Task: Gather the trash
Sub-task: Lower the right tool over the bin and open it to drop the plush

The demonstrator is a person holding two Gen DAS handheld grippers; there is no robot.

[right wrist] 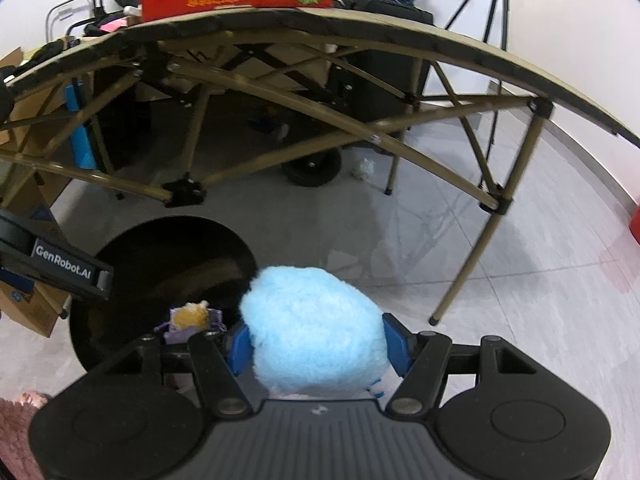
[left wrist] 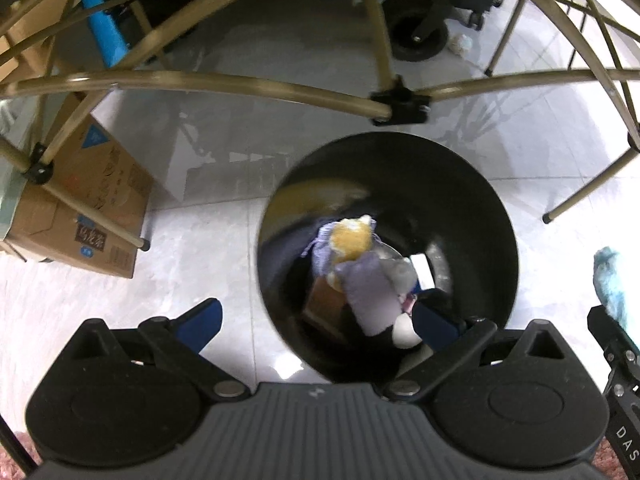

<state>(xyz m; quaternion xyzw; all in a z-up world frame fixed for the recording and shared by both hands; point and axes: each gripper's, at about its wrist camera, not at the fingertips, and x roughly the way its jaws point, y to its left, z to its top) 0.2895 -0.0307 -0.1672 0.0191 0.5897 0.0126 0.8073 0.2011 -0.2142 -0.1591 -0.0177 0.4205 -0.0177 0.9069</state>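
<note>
The bin's (left wrist: 496, 216) mouth lay open from above; the table's crossbars (left wrist: 240, 80) spanned just beyond it, and a cardboard box (left wrist: 100, 200) stood to its left.

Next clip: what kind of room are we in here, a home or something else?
Probably a workroom or lab, not a lived-in home. A folding camp table with tan metal legs stands on pale glossy floor tiles, a black camera tripod stands by the white wall, and brown cardboard boxes sit on the floor.
</note>
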